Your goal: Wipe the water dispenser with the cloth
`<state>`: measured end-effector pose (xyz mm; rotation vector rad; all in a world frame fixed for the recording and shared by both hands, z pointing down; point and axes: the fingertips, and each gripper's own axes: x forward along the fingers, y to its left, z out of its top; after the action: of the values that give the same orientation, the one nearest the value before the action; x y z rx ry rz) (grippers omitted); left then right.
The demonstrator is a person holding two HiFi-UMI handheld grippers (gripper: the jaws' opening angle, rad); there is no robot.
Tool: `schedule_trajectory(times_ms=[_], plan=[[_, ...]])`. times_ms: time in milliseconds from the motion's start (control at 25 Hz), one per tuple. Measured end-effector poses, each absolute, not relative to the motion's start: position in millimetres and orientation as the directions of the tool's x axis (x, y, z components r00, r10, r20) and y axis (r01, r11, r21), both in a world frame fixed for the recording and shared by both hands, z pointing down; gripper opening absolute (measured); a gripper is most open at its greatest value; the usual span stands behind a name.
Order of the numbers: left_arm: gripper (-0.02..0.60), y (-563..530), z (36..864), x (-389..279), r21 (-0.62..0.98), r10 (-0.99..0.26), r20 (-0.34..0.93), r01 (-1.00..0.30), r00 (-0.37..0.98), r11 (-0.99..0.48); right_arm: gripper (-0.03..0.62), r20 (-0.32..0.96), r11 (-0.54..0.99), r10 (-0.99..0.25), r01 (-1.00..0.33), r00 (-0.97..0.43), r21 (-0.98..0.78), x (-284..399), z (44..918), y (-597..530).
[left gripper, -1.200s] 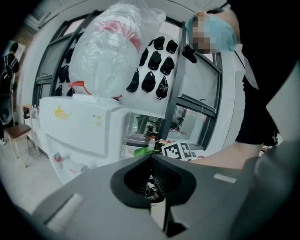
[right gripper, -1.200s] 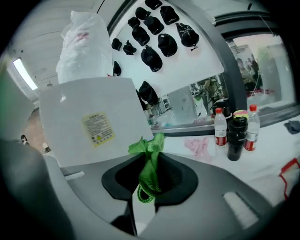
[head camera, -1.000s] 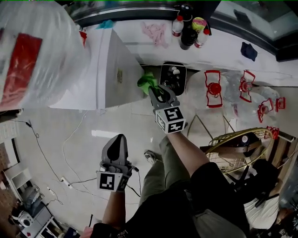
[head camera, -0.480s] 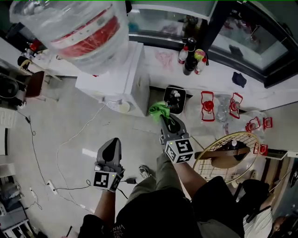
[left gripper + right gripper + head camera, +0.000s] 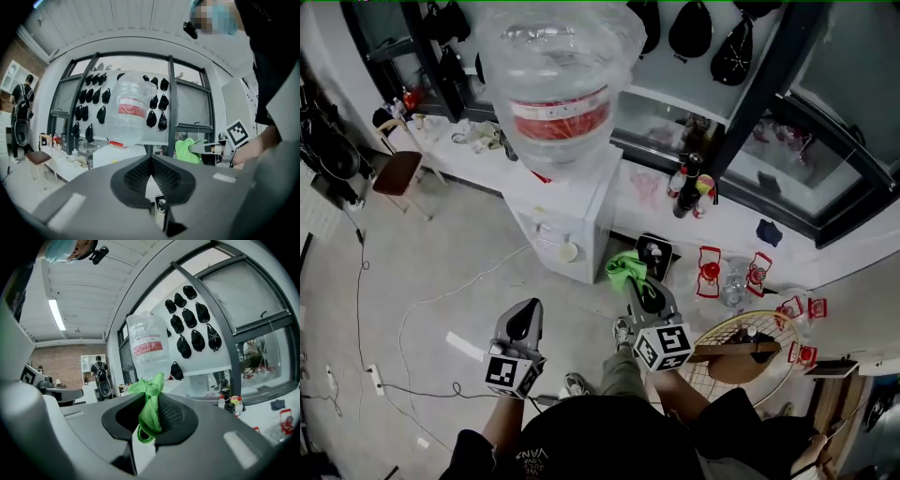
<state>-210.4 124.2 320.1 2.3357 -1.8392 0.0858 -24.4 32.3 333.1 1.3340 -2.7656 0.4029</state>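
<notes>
The white water dispenser [image 5: 567, 223] stands on the floor ahead, with a big clear bottle [image 5: 558, 80] bearing a red label on top. My right gripper [image 5: 636, 281] is shut on a bunched green cloth [image 5: 624, 267], held a little right of the dispenser's lower front and apart from it. In the right gripper view the cloth [image 5: 150, 401] hangs pinched between the jaws, the bottle [image 5: 146, 344] behind it. My left gripper [image 5: 525, 322] hovers lower left, shut with nothing in it; in the left gripper view the dispenser [image 5: 121, 153] and the cloth [image 5: 188, 150] show beyond the jaws.
A white counter [image 5: 712, 234] along the window carries dark bottles [image 5: 684, 192] and a black tray [image 5: 653, 255]. Red-handled empty jugs [image 5: 722, 277] and a round wire basket [image 5: 741, 347] lie at right. A chair [image 5: 398, 173] stands at left, cables [image 5: 403, 319] trail on the floor.
The head view has tilted up and back, so the dispenser and bottle now show whole and farther off. Both grippers keep their pose; the right one still holds the cloth.
</notes>
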Motion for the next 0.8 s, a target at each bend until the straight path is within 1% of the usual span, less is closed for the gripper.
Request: schedule_trajectory(times_ms=[400, 560, 800], plan=[[0.002, 165.7, 297.3, -229.3, 0.075, -0.975, 0.118, -0.98, 0.19, -0.182, 0.081, 0.141, 0.629, -0.743, -0.754, -0.655, -0.188, -33.4, 302.2, 74.7], [0.002, 176.8, 294.6, -241.5, 0.037, -0.983, 0.069, -0.985, 0.173, -0.171, 0.081, 0.131, 0.642, -0.737, -0.747, -0.663, -0.171, -36.7, 292.3, 85.0], [0.002, 190.6, 285.0, -244.3, 0.033, -0.982, 0.065, -0.984, 0.176, -0.174, 0.081, 0.15, 0.657, -0.721, -0.736, -0.677, -0.165, -43.2, 292.1, 102.7]])
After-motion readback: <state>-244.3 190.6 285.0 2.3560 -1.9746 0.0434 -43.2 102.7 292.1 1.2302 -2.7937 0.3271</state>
